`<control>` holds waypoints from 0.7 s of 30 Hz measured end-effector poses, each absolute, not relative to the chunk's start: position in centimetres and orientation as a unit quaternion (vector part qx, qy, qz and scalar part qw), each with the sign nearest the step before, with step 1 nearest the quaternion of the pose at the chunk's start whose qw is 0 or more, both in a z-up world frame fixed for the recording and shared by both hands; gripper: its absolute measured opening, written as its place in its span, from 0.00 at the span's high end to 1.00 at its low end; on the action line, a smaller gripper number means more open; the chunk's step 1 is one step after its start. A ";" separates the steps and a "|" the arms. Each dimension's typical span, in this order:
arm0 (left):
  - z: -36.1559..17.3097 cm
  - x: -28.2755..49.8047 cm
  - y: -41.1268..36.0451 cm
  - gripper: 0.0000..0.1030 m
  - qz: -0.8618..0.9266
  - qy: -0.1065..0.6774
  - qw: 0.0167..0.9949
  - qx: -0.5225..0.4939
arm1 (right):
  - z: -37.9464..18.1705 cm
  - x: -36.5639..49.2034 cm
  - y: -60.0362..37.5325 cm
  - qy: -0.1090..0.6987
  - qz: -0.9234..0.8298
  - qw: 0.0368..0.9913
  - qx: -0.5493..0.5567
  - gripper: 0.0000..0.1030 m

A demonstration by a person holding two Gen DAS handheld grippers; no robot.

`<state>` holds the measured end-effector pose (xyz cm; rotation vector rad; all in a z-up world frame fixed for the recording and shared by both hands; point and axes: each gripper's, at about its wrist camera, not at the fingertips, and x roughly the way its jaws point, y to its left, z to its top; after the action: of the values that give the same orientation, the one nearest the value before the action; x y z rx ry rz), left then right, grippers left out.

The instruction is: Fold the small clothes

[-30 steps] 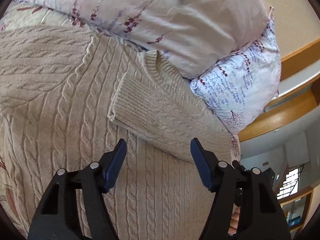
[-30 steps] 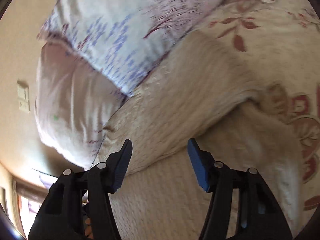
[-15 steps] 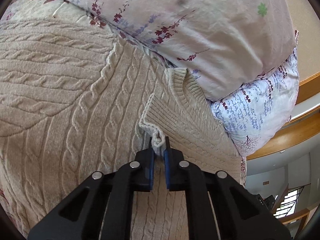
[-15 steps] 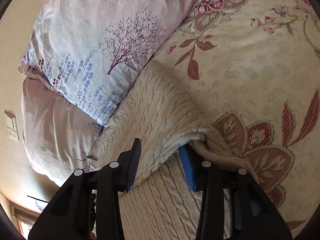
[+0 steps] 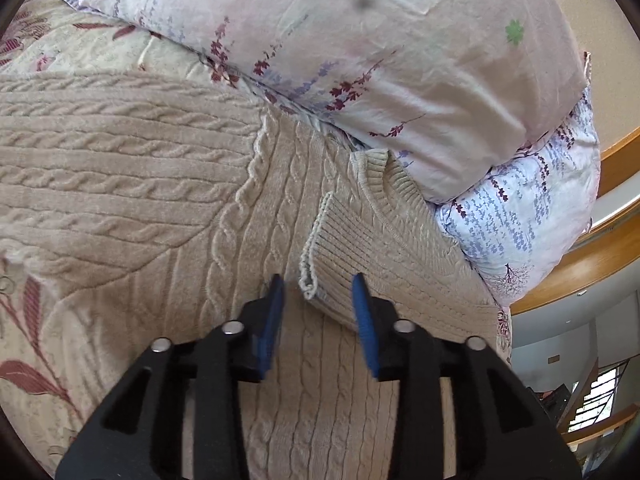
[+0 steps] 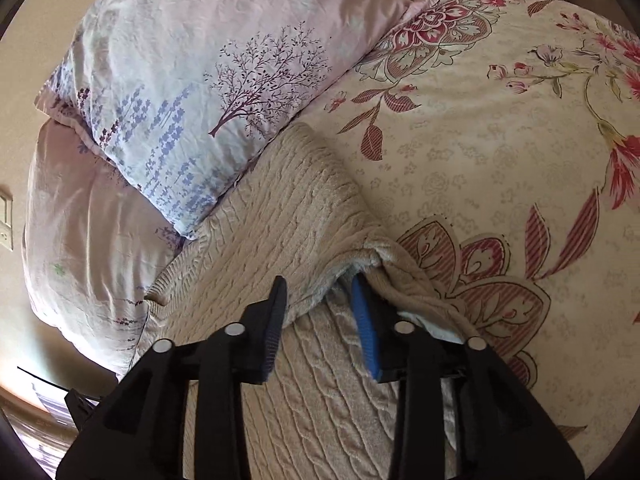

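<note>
A beige cable-knit sweater lies flat on the bed, one sleeve folded across its body. In the left wrist view the ribbed sleeve cuff lies just ahead of my left gripper, which is open with the cuff's corner between the fingertips and not pinched. In the right wrist view the sweater shows its folded sleeve and shoulder edge. My right gripper is open, with the sleeve's fold edge between its fingertips.
Two floral pillows lie stacked against the sweater's far edge. The floral bedspread spreads to the right. A wooden bed frame and a stair rail show at far right.
My left gripper shut on the sleeve cuff half a second ago and has now opened and let it go. My right gripper pulled back slightly and stays open.
</note>
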<state>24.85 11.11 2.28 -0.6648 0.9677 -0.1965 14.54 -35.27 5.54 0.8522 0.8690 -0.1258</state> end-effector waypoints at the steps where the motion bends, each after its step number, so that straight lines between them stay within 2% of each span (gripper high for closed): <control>1: 2.8 24.1 11.8 0.45 -0.093 0.448 0.834 -0.308 | 6.0 14.2 -35.0 0.408 -0.058 0.824 0.390 0.51; 6: 4.9 19.2 18.0 0.36 -0.073 0.423 0.852 -0.301 | 7.4 13.1 -33.5 0.408 -0.031 0.842 0.353 0.49; 11: 5.3 15.1 26.2 0.36 0.016 0.399 0.852 -0.339 | 8.3 14.0 -32.0 0.402 0.000 0.855 0.329 0.49; 15: 3.7 14.1 30.8 0.37 0.082 0.397 0.827 -0.390 | 7.3 16.2 -31.4 0.410 0.015 0.849 0.333 0.37; 21: 2.5 13.8 34.5 0.42 0.121 0.356 0.800 -0.468 | 5.5 16.7 -30.6 0.434 0.013 0.840 0.326 0.36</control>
<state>13.82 34.47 2.48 -1.0049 0.7636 0.2585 16.70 -30.65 5.54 0.6882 0.9180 0.0283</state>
